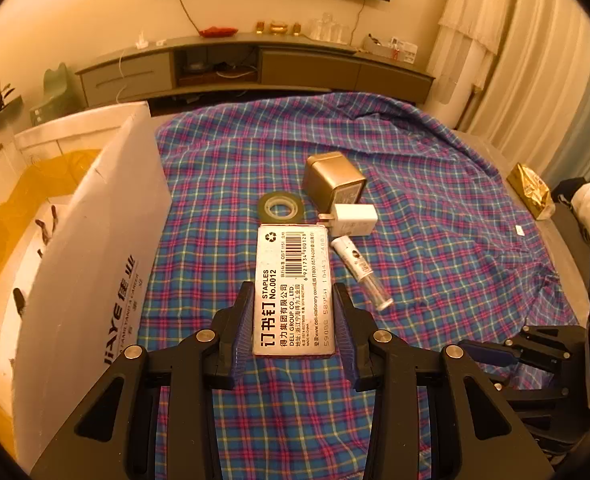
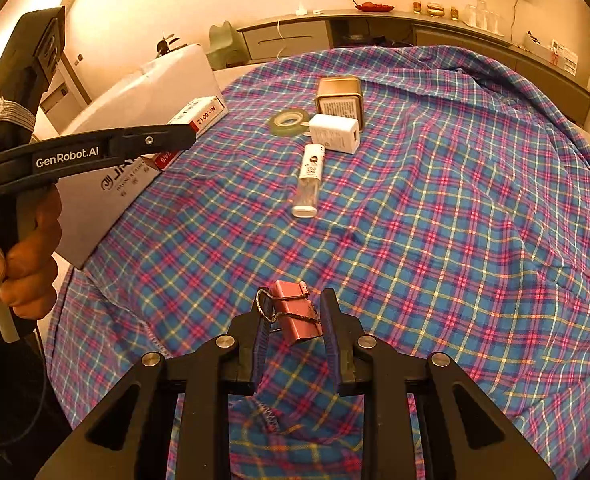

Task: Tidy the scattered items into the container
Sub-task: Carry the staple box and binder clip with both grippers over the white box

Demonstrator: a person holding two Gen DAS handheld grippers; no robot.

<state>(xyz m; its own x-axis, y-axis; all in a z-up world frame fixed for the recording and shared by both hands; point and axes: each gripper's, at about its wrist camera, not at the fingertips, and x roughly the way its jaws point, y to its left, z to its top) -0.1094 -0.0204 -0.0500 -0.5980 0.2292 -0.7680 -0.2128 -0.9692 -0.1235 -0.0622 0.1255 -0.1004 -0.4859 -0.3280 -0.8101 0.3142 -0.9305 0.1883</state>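
My left gripper point(image 1: 293, 292) is shut on a white staples box point(image 1: 291, 264), held lengthwise above the plaid cloth, right beside the white cardboard container point(image 1: 95, 240). From the right wrist view the staples box point(image 2: 203, 116) sits at the left gripper's point(image 2: 187, 134) tip, over the container's point(image 2: 91, 216) flap. My right gripper point(image 2: 291, 312) is low over the cloth, pads pressing a pink binder clip point(image 2: 297, 312) and its wire handles. On the cloth lie a gold tin point(image 1: 333, 180), a tape roll point(image 1: 281, 208), a white charger point(image 1: 353, 220) and a small clear tube point(image 1: 361, 272).
The container is lined with a yellow bag point(image 1: 23, 200) and holds several small dark items point(image 1: 47, 226). A gold foil packet point(image 1: 533, 194) lies at the table's right edge. The right gripper point(image 1: 495, 354) shows at lower right. A hand point(image 2: 19, 264) grips the left handle.
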